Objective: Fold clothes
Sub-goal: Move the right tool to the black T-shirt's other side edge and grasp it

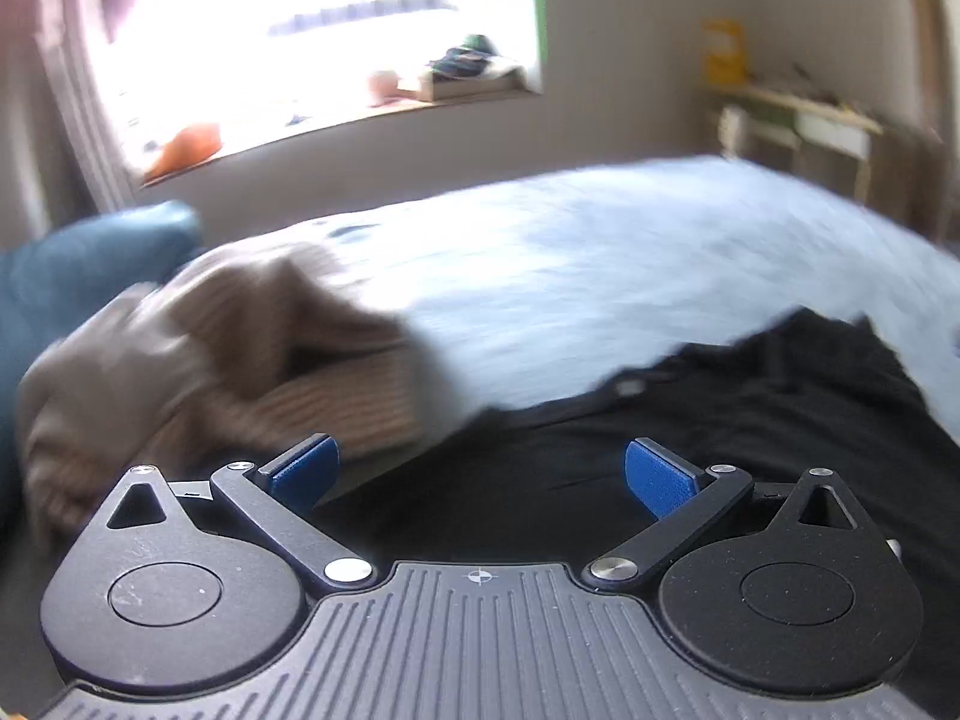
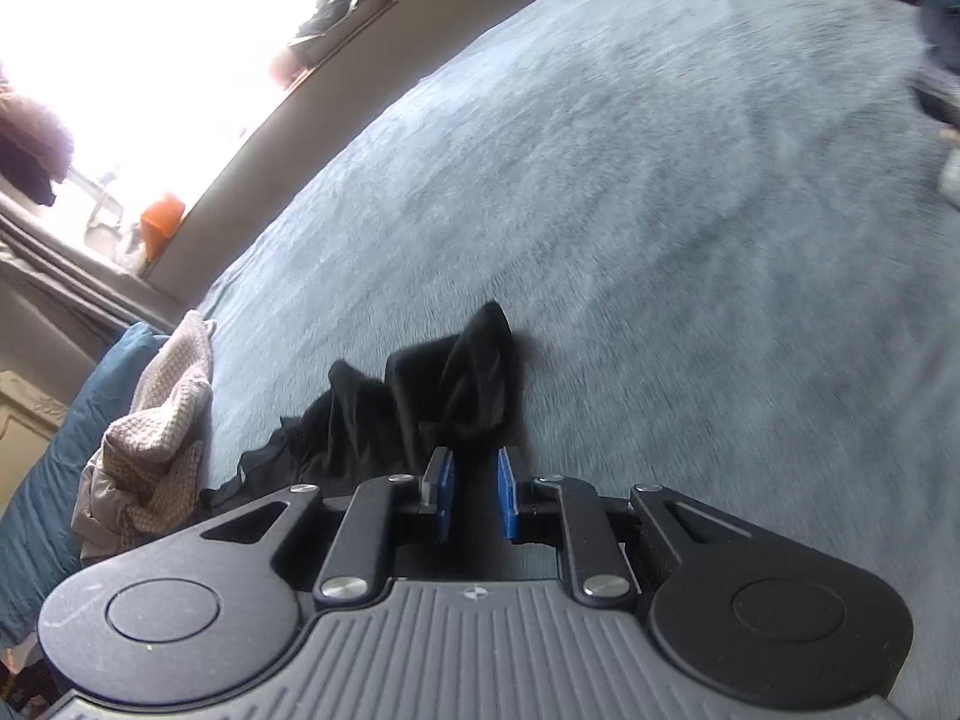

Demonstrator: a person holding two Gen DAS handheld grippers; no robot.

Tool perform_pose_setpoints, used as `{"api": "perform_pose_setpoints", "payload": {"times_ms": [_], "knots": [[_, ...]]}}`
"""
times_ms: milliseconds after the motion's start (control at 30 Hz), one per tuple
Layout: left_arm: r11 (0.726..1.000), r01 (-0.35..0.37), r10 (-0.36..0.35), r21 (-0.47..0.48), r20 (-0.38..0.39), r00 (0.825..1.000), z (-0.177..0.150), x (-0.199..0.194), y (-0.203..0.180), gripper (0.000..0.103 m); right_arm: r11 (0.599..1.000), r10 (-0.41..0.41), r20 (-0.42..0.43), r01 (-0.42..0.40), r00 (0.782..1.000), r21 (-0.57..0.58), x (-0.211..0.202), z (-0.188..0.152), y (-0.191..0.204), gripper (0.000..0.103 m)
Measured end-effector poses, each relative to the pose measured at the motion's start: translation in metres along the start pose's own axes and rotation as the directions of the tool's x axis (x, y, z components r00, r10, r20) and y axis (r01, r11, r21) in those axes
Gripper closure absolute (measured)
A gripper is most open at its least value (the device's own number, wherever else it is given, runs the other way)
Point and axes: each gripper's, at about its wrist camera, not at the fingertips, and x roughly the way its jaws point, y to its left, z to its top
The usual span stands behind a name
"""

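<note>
Left gripper (image 1: 480, 474) — jaws spread wide, nothing between them, above the black garment (image 1: 750, 420). Right gripper (image 2: 474, 495) — jaws narrowly parted; whether they pinch the dark cloth (image 2: 420, 402) bunched just ahead, I cannot tell. Beyond: beige knit (image 1: 240, 348), grey-blue bedspread (image 2: 660, 180), window (image 1: 312, 30).

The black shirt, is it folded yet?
No. The black shirt lies crumpled on the bed, bunched into peaks and wrinkles, with no neat edges.
</note>
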Motion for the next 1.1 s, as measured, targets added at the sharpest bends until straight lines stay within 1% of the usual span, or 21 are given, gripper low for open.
{"api": "perform_pose_setpoints", "payload": {"times_ms": [67,167,267,333,367,433,533,600,633,667,700,733,833,900,933,1033,1100], "knots": [[0.997,0.024,-0.023,0.069,-0.02,1.0,0.015,0.01,-0.037,0.0,0.999,0.035,-0.006,-0.035,0.999,-0.012,0.019,0.011,-0.008,0.086],[0.986,0.042,-0.036,0.164,-0.038,0.999,0.027,0.031,-0.094,0.0,0.997,0.071,-0.01,-0.071,0.997,-0.021,0.043,0.025,-0.016,0.086],[0.986,0.053,-0.051,0.161,-0.013,0.999,0.03,0.051,-0.137,0.0,0.996,0.082,-0.043,-0.083,0.996,-0.017,0.065,0.033,-0.022,0.086],[0.991,0.06,-0.061,0.123,0.005,0.998,0.028,0.062,-0.155,0.001,0.997,0.076,-0.073,-0.077,0.994,-0.016,0.079,0.034,-0.024,0.086],[0.993,0.063,-0.064,0.101,0.01,0.998,0.026,0.067,-0.161,0.002,0.998,0.069,-0.073,-0.069,0.995,-0.01,0.084,0.034,-0.026,0.086],[0.996,0.069,-0.07,0.057,0.019,0.997,0.022,0.076,-0.171,0.006,0.997,0.077,-0.05,-0.076,0.996,0.009,0.088,0.035,-0.03,0.086],[0.997,0.075,-0.076,0.018,0.021,0.997,0.015,0.088,-0.18,0.01,0.996,0.089,-0.02,-0.089,0.996,0.006,0.094,0.039,-0.032,0.086],[0.997,0.083,-0.083,0.006,0.014,0.996,0.01,0.094,-0.183,0.02,0.994,0.103,-0.054,-0.105,0.993,-0.031,0.105,0.041,-0.03,0.086],[0.996,0.088,-0.088,0.006,0.006,0.996,0.008,0.098,-0.185,0.021,0.991,0.114,-0.071,-0.118,0.991,-0.069,0.108,0.042,-0.026,0.086],[0.996,0.083,-0.083,0.007,-0.005,0.997,0.005,0.101,-0.186,0.022,0.987,0.113,-0.074,-0.121,0.991,-0.107,0.107,0.042,-0.023,0.089],[0.997,0.074,-0.074,0.008,-0.016,0.997,0.002,0.102,-0.187,0.022,0.983,0.109,-0.071,-0.118,0.992,-0.141,0.104,0.043,-0.02,0.098],[0.998,0.064,-0.063,0.008,-0.029,0.998,-0.001,0.105,-0.186,0.024,0.98,0.103,-0.056,-0.111,0.993,-0.167,0.099,0.044,-0.019,0.1],[0.999,0.05,-0.051,-0.016,-0.056,0.997,-0.009,0.11,-0.181,0.024,0.976,0.075,0.048,-0.064,0.996,-0.208,0.073,0.052,-0.023,0.1],[0.998,0.055,-0.057,-0.037,-0.062,0.996,-0.012,0.112,-0.175,0.023,0.97,0.054,0.129,-0.022,0.99,-0.241,0.058,0.058,-0.025,0.1],[0.997,0.057,-0.059,-0.044,-0.063,0.996,-0.012,0.112,-0.174,0.023,0.969,0.045,0.153,-0.006,0.987,-0.245,0.054,0.062,-0.025,0.1],[0.997,0.058,-0.062,-0.054,-0.067,0.996,-0.013,0.112,-0.174,0.02,0.971,-0.001,0.18,0.044,0.984,-0.235,0.055,0.072,-0.028,0.1],[0.997,0.058,-0.062,-0.054,-0.069,0.996,-0.013,0.113,-0.174,0.019,0.961,-0.077,0.188,0.123,0.979,-0.247,0.063,0.076,-0.03,0.099]]}}
